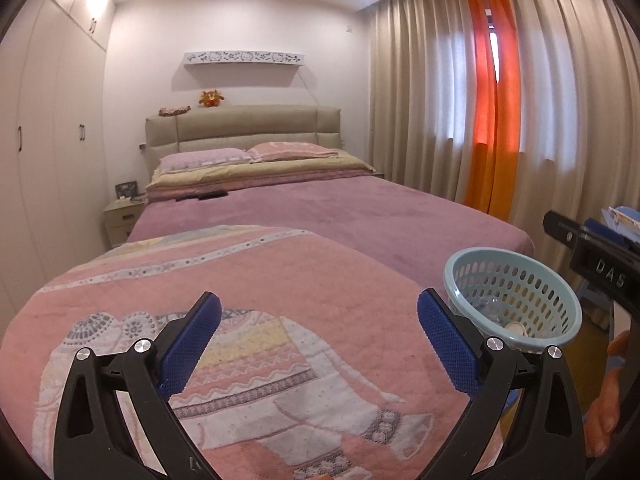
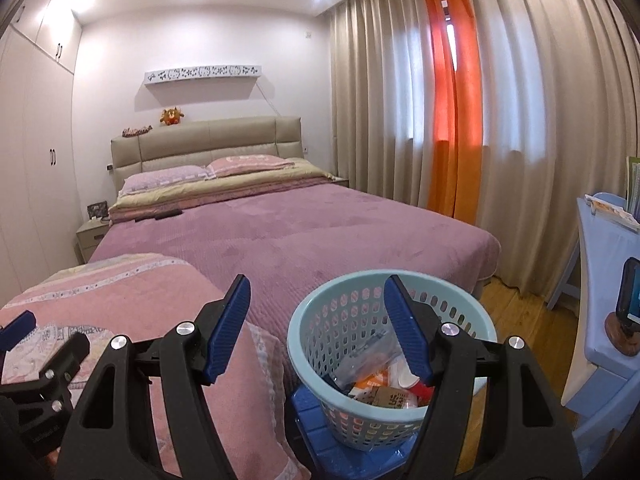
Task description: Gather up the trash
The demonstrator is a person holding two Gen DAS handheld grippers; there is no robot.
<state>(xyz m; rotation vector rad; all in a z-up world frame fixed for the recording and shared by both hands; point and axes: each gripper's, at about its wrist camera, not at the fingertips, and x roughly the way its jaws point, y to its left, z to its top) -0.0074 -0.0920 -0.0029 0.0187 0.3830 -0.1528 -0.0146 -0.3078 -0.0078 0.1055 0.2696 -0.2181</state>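
A light blue perforated waste basket (image 2: 332,336) stands on a blue stool (image 2: 320,436) beside the bed and holds several wrappers and packets (image 2: 380,384). It also shows in the left wrist view (image 1: 516,296), at the right. My right gripper (image 2: 318,328) is open and empty, held just above and in front of the basket's rim. My left gripper (image 1: 320,344) is open and empty over the pink elephant-pattern blanket (image 1: 248,320). Part of the left gripper shows at the lower left of the right wrist view.
A large bed with a purple cover (image 2: 288,232), pillows and a beige headboard fills the middle. White wardrobes (image 1: 48,152) line the left wall, curtains (image 2: 520,100) the right. A blue desk (image 2: 608,264) with a phone on a stand (image 2: 628,300) is at the right. A nightstand (image 1: 120,220) stands by the bed.
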